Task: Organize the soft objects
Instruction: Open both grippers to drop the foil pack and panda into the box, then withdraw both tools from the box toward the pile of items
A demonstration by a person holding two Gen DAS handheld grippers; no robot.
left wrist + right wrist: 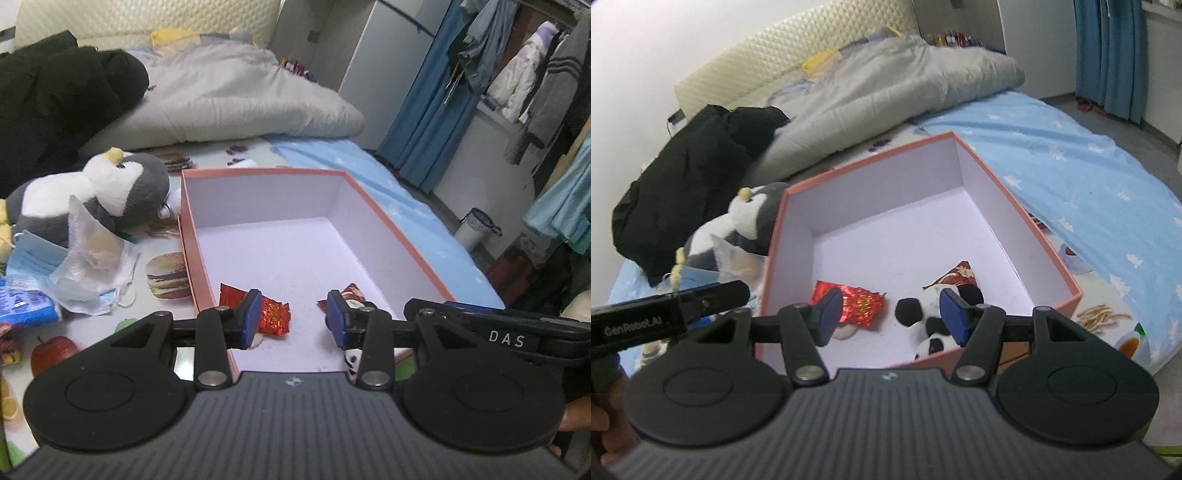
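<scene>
Plainly, both grippers hung spread and empty over the pink box (1027, 221): the left gripper (291, 317) and right gripper (890, 314). A panda plush (934, 314) and red foil wrapper (862, 304) lay inside. The penguin plush (110, 184) lay just beside the box's left wall; it looked light and squashy, best pinched across its round head.

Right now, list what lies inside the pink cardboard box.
Inside the pink cardboard box: a shiny red foil wrapper, a black-and-white panda plush, and a red patterned packet partly hidden behind the panda. A pale object under the foil is mostly covered.
</scene>
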